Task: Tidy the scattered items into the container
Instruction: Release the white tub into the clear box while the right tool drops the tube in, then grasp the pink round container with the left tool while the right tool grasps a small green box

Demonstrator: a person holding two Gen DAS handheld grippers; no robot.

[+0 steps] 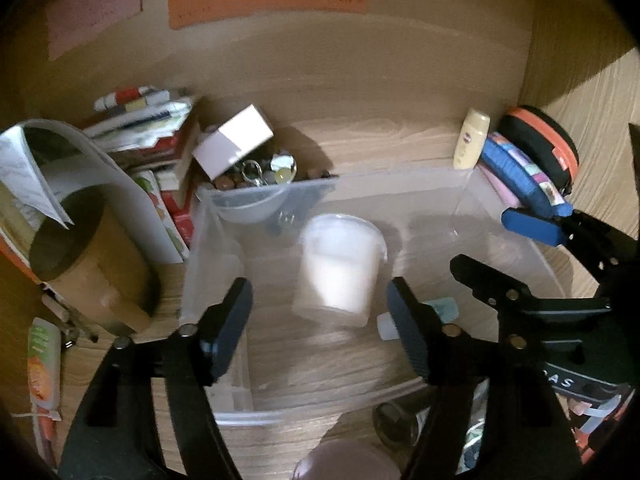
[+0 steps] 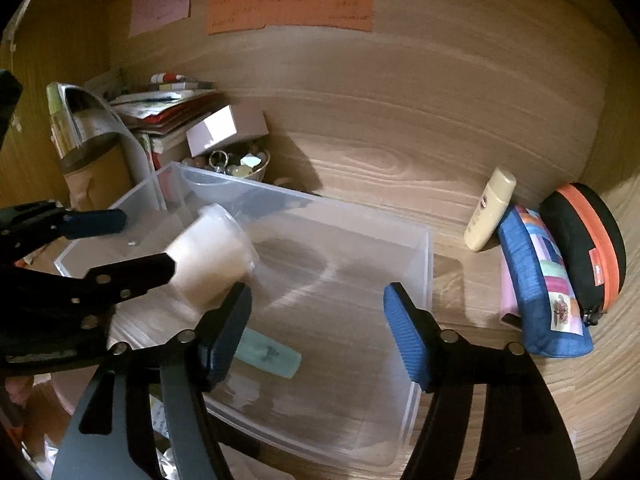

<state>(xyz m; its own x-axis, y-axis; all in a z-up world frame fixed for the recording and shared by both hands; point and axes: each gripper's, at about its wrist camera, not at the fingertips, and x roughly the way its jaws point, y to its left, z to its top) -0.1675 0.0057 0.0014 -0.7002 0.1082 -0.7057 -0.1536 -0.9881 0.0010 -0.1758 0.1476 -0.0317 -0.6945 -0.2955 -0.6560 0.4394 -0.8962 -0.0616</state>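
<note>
A clear plastic bin [image 1: 532,248] [image 2: 424,264] sits on the wooden desk. A white plastic tub [image 1: 338,268] [image 2: 212,256] is inside it, blurred and tilted, free of any grip. A pale green tube [image 2: 268,354] [image 1: 442,308] lies on the bin floor. My left gripper [image 1: 320,336] [image 2: 140,240] is open above the bin, its jaws either side of the tub without touching it. My right gripper [image 2: 316,332] [image 1: 492,244] is open and empty over the bin. A cream bottle [image 2: 490,210] [image 1: 472,138], a blue pouch [image 2: 540,280] [image 1: 520,176] and a black-orange case [image 2: 584,248] [image 1: 540,144] lie outside, to the right.
A stack of books [image 1: 160,148], a pink box [image 1: 234,140] and a bowl of trinkets [image 1: 260,176] crowd the bin's far-left corner. A brown cylinder holder [image 1: 88,256] stands at the left. An orange-green packet [image 1: 42,364] lies at the left front. Notes [image 2: 288,4] are stuck on the back wall.
</note>
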